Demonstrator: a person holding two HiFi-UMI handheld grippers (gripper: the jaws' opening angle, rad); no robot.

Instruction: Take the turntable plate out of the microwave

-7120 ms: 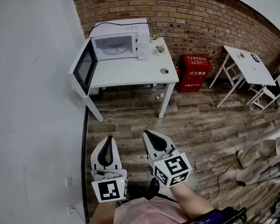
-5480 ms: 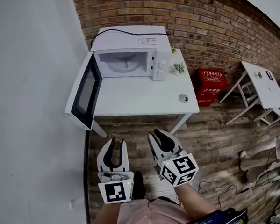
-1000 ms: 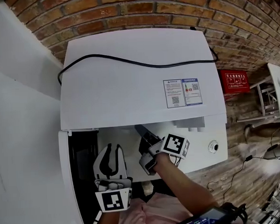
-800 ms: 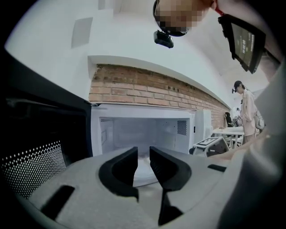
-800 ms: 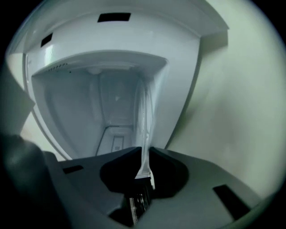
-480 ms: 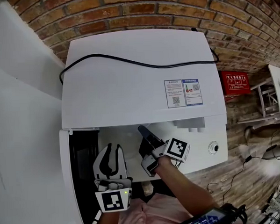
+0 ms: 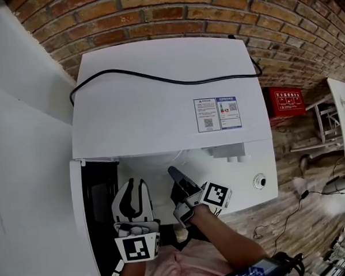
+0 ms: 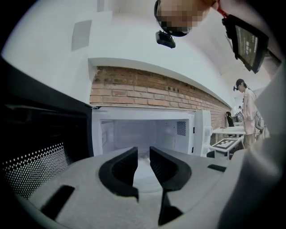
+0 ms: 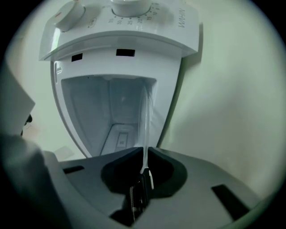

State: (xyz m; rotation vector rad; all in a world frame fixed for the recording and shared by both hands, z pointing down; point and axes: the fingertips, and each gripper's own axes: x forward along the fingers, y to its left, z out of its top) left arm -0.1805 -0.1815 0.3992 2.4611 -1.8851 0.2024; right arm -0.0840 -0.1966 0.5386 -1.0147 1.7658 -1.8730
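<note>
Right gripper was rolled on its side, jaws pinched on the near rim of the glass turntable plate. They'd just closed down on it, then eased back a touch. The plate ran from the jaws back into the microwave cavity. Left gripper sat in front of the opening, jaws apart, gripping nothing.

Risks:
- Thin edge pinch on slick glass, so the plate could pivot or slip once its weight came onto the jaws.
- It could clip the cavity wall or the open door on the left.
- A drop onto the desk would likely crack it.
</note>
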